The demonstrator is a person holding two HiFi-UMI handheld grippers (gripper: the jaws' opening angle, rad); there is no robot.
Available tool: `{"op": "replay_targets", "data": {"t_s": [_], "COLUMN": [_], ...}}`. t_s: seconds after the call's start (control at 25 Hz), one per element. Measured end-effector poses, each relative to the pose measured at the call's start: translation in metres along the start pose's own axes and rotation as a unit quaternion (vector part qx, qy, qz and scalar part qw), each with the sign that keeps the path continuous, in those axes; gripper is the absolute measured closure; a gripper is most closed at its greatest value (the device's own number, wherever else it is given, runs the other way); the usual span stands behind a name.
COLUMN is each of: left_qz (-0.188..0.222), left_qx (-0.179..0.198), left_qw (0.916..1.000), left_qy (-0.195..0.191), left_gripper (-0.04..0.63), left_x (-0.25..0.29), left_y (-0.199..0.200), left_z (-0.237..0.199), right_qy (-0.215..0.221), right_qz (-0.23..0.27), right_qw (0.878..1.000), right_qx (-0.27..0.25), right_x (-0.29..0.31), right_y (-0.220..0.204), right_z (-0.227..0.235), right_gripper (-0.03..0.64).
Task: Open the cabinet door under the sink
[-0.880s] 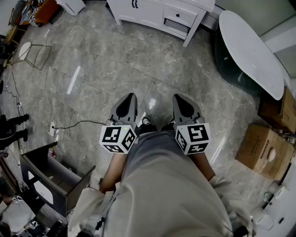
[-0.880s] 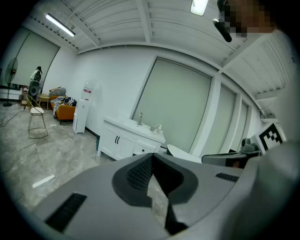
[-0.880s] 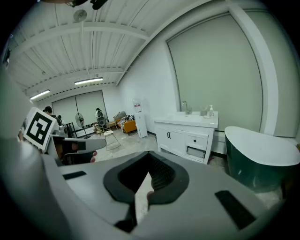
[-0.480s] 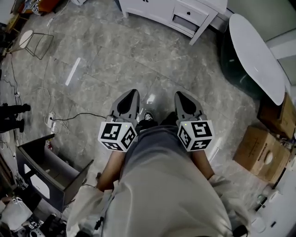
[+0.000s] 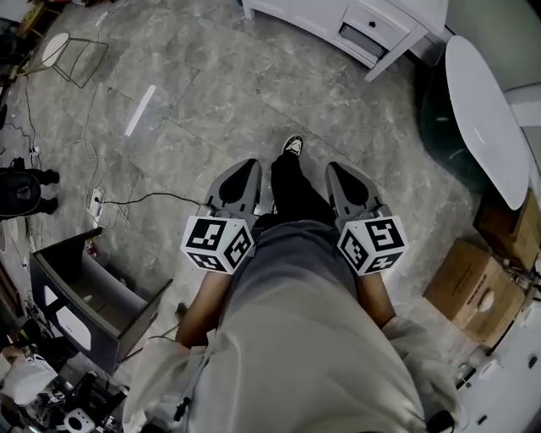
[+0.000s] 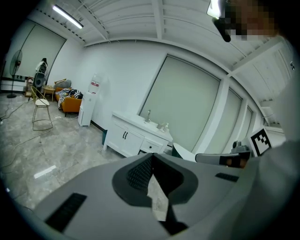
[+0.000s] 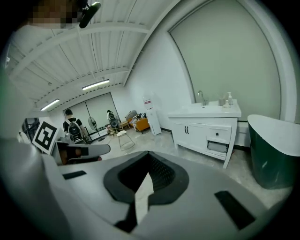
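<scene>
The white sink cabinet (image 5: 355, 25) stands at the top edge of the head view, far from both grippers. Its two doors with black handles (image 6: 124, 136) are closed in the left gripper view, and they show closed on the cabinet (image 7: 201, 129) in the right gripper view too. A faucet (image 7: 200, 97) rises from the countertop. My left gripper (image 5: 241, 179) and right gripper (image 5: 342, 178) are held side by side at waist height over the marble floor. Each is shut with nothing between its jaws, as the left gripper (image 6: 152, 157) and right gripper (image 7: 149, 157) show in their own views.
A dark green bathtub with a white rim (image 5: 478, 110) stands right of the cabinet. Cardboard boxes (image 5: 469, 292) lie at the right. A grey open box (image 5: 84, 304) and floor cables (image 5: 118, 203) are at the left, a wire stool (image 5: 76, 55) farther back. My shoe (image 5: 292, 145) is stepping forward between the grippers.
The cabinet and bathtub have slid right and the floor has shifted under me. One leg has swung forward between the grippers. Both grippers stay shut at the same height.
</scene>
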State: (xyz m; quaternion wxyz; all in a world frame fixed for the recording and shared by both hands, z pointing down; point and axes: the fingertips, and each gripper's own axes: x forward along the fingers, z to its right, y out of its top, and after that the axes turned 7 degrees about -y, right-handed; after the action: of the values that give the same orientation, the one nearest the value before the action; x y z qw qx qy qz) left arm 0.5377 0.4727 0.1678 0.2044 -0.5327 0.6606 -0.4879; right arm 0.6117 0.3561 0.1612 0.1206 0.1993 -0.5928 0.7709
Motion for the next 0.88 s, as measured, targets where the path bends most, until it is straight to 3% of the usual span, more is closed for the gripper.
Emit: {"op": "replay_targets", "data": {"t_s": [0.48, 0.88], "left_qz": [-0.004, -0.03], "left_qx": [-0.038, -0.039], "left_qw": [0.9992, 0.9988], "left_qy": [0.001, 0.002], "left_gripper": [0.595, 0.595], "left_x": [0.085, 0.179], "left_y": [0.056, 0.11], "left_z": [-0.086, -0.152], "right_qy": [0.005, 0.027], "right_qz": [-0.006, -0.035], "right_qw": [1.0, 0.998], "right_qx": [0.004, 0.038], "right_x": [0.132, 0.247], "right_y": [0.058, 0.1], "right_z": [0.034, 0.062], "right_gripper": [0.606, 0.606]}}
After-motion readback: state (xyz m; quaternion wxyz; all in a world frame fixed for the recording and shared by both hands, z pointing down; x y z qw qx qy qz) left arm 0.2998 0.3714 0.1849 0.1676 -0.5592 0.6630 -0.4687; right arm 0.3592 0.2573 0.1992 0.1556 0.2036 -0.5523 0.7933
